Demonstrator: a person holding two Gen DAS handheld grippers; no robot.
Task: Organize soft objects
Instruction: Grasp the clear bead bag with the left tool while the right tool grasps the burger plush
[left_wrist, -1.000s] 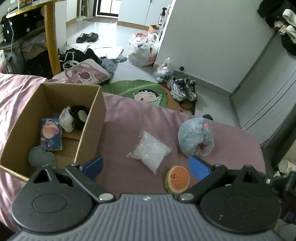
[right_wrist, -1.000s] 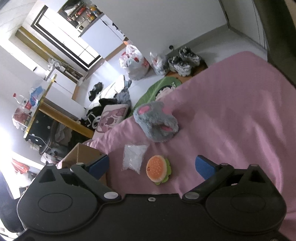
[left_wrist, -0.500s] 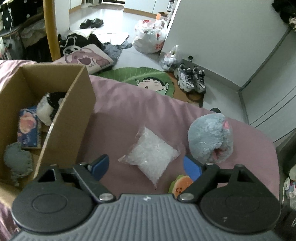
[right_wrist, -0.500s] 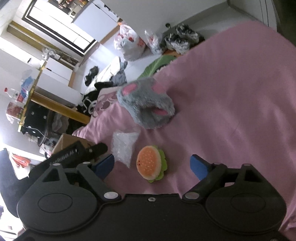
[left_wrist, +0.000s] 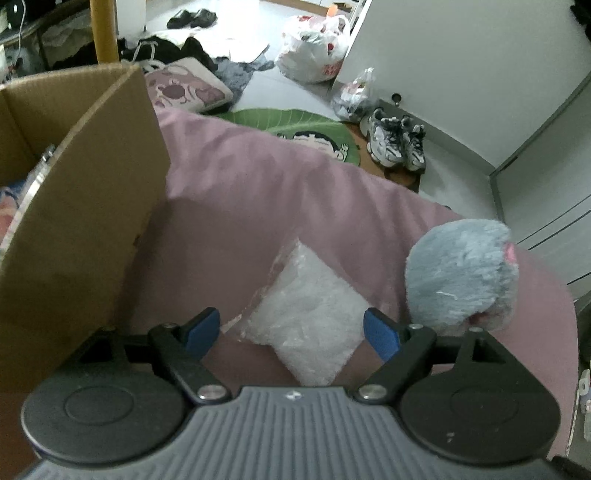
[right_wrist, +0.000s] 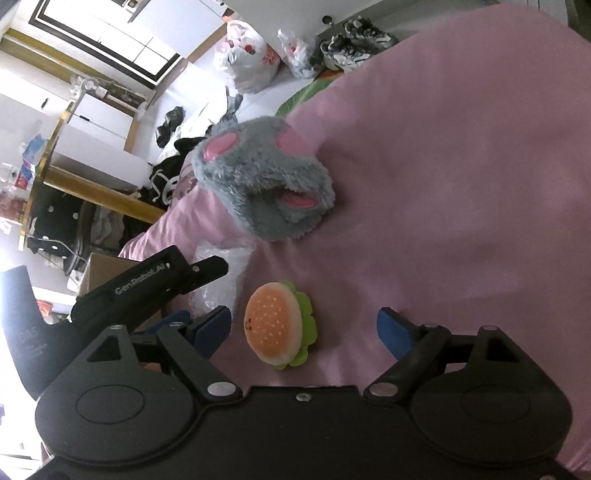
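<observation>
A clear bag of white stuffing (left_wrist: 306, 314) lies on the pink bedspread (left_wrist: 258, 192), between the spread blue pads of my left gripper (left_wrist: 291, 330), which is open and close over it. To its right sits a grey plush mouse (left_wrist: 461, 280), also in the right wrist view as the grey plush mouse (right_wrist: 262, 184) with pink ears. A small burger plush (right_wrist: 277, 328) lies between the fingers of my right gripper (right_wrist: 304, 328), which is open just above it. The left gripper body (right_wrist: 147, 291) shows at the left of the right wrist view.
A cardboard box (left_wrist: 81, 221) stands on the bed, close to the left of the bag. Beyond the bed's far edge the floor holds sneakers (left_wrist: 395, 144), a green mat (left_wrist: 295, 129), plastic bags (left_wrist: 314, 55) and clothes. Bare pink bedspread (right_wrist: 461, 166) spreads to the right.
My left gripper has moved forward and down from beside the box onto the stuffing bag. My right gripper has closed in on the burger plush, which now sits between its fingers.
</observation>
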